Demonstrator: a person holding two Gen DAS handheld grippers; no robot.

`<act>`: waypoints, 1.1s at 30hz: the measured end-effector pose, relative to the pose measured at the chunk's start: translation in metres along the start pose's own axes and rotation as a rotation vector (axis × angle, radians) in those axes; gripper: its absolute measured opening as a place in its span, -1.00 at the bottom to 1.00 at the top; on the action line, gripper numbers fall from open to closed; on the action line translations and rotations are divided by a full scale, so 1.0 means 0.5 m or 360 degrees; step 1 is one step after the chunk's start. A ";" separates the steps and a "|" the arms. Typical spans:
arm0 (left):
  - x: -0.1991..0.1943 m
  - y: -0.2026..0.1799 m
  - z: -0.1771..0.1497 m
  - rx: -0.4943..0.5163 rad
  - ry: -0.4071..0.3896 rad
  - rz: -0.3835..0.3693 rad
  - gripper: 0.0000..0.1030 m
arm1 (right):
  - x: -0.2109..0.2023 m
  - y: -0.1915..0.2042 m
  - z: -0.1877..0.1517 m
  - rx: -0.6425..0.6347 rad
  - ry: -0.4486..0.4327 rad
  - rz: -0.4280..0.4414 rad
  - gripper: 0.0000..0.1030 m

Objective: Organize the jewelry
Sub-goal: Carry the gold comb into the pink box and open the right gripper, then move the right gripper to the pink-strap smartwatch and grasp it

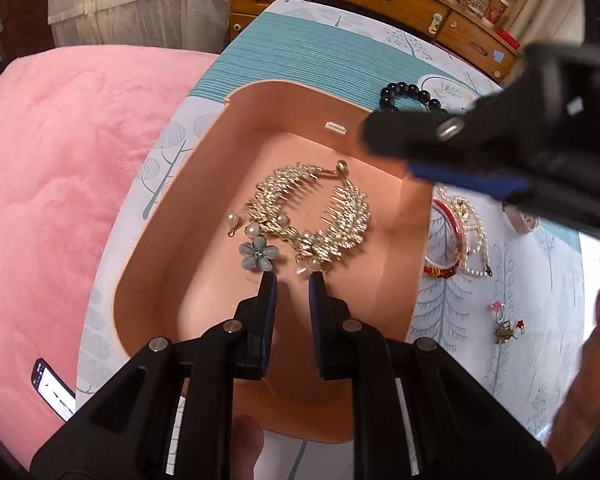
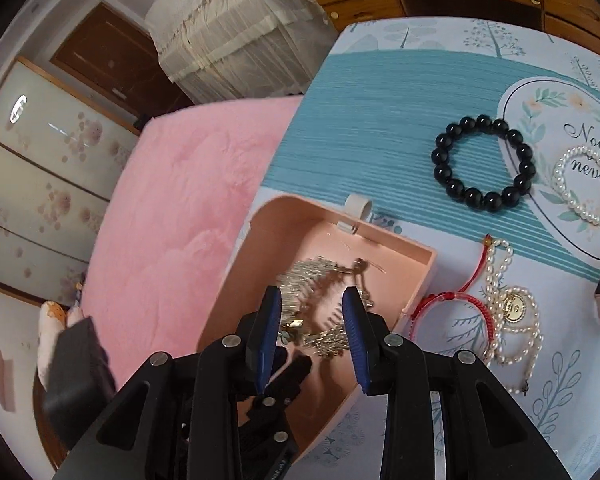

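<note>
Black left hand-held gripper [image 1: 292,280] gapes, empty.

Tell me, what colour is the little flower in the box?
The flower is pale blue-green with a sparkly centre, lying in the peach-pink box. The left wrist view shows it best.

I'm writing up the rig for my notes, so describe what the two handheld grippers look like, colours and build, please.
Both match. The left gripper and right gripper have matte black plastic bodies with angular, cut-out linkage arms joined by round silver pivot pins. Each has two flat, narrow fingers faced with dark blue pads. No cables or printed markings show. A bare hand, no sleeve visible, appears at the edge of the left view.
</note>
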State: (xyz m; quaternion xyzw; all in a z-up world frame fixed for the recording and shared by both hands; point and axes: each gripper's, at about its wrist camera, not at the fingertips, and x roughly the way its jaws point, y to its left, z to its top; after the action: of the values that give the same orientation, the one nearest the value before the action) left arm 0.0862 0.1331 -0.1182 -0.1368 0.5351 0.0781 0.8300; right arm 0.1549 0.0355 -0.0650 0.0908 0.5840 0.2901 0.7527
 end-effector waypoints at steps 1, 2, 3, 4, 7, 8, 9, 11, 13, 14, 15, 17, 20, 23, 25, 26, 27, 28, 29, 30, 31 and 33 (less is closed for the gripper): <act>-0.002 -0.001 -0.002 0.0000 0.0001 0.0001 -0.73 | -0.012 -0.004 0.000 0.0006 -0.0028 -0.0017 -0.38; -0.007 -0.001 -0.007 -0.0005 0.0004 -0.0007 -0.73 | -0.023 -0.009 0.000 0.0015 -0.0050 -0.0022 -0.38; -0.008 0.000 -0.009 -0.0012 0.0007 -0.0008 -0.73 | -0.031 -0.016 0.000 0.0028 -0.0061 -0.0027 -0.38; -0.009 0.001 -0.011 -0.0021 0.0016 -0.0003 -0.71 | -0.037 -0.025 0.000 0.0047 -0.0063 -0.0039 -0.38; -0.011 0.003 -0.014 -0.0027 0.0033 0.0007 -0.41 | -0.054 -0.052 -0.008 0.0113 -0.0060 -0.0085 -0.37; -0.015 0.001 -0.015 -0.0018 0.0019 0.0018 -0.29 | -0.056 -0.060 -0.012 0.0129 -0.0055 -0.0079 -0.37; -0.020 -0.001 -0.016 -0.0009 0.0005 0.0028 -0.26 | -0.057 -0.066 -0.015 0.0143 -0.0045 -0.0073 -0.37; -0.030 -0.009 -0.017 0.0012 -0.0012 0.0029 -0.23 | -0.052 -0.079 -0.019 0.0166 -0.0026 -0.0067 -0.37; -0.036 -0.014 -0.020 0.0035 -0.0002 0.0006 -0.22 | -0.039 -0.085 -0.023 0.0183 -0.0005 -0.0047 -0.37; -0.041 -0.019 -0.019 0.0058 -0.0003 0.0012 -0.22 | -0.035 -0.085 -0.021 0.0185 0.0002 -0.0037 -0.37; -0.046 -0.024 -0.022 0.0072 -0.0010 0.0025 -0.22 | -0.034 -0.080 -0.024 0.0180 0.0004 -0.0029 -0.37; -0.059 -0.032 -0.025 0.0103 -0.0040 0.0058 -0.22 | -0.025 -0.072 -0.023 0.0163 0.0009 -0.0020 -0.37; -0.073 -0.037 -0.030 0.0124 -0.0056 0.0056 -0.21 | -0.011 -0.058 -0.023 0.0139 0.0032 -0.0001 -0.37; -0.080 -0.040 -0.029 0.0131 -0.0065 0.0053 -0.21 | -0.005 -0.045 -0.022 0.0125 0.0036 -0.0008 -0.36; -0.085 -0.040 -0.033 0.0139 -0.0064 0.0051 -0.21 | -0.008 -0.041 -0.020 0.0120 0.0035 -0.0002 -0.35; -0.087 -0.042 -0.034 0.0145 -0.0063 0.0051 -0.21 | -0.008 -0.039 -0.019 0.0121 0.0035 0.0004 -0.35; -0.088 -0.041 -0.035 0.0146 -0.0064 0.0049 -0.21 | -0.007 -0.038 -0.017 0.0118 0.0034 0.0005 -0.35; -0.089 -0.042 -0.035 0.0148 -0.0064 0.0048 -0.21 | 0.000 -0.037 -0.015 0.0114 0.0042 0.0014 -0.35; -0.090 -0.042 -0.036 0.0148 -0.0064 0.0049 -0.21 | 0.004 -0.035 -0.015 0.0114 0.0053 0.0018 -0.35; -0.092 -0.042 -0.037 0.0144 -0.0066 0.0050 -0.21 | 0.006 -0.034 -0.015 0.0121 0.0047 0.0013 -0.35; -0.093 -0.041 -0.038 0.0141 -0.0067 0.0051 -0.21 | -0.003 -0.032 -0.017 0.0126 0.0035 0.0001 -0.35; -0.092 -0.038 -0.034 0.0140 -0.0070 0.0054 -0.21 | -0.010 -0.034 -0.018 0.0138 -0.0006 -0.0044 -0.35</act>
State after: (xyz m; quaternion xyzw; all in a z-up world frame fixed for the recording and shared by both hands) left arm 0.0574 0.1106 -0.0801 -0.0894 0.5220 0.0714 0.8453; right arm 0.1511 0.0171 -0.0717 0.1159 0.5959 0.2539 0.7530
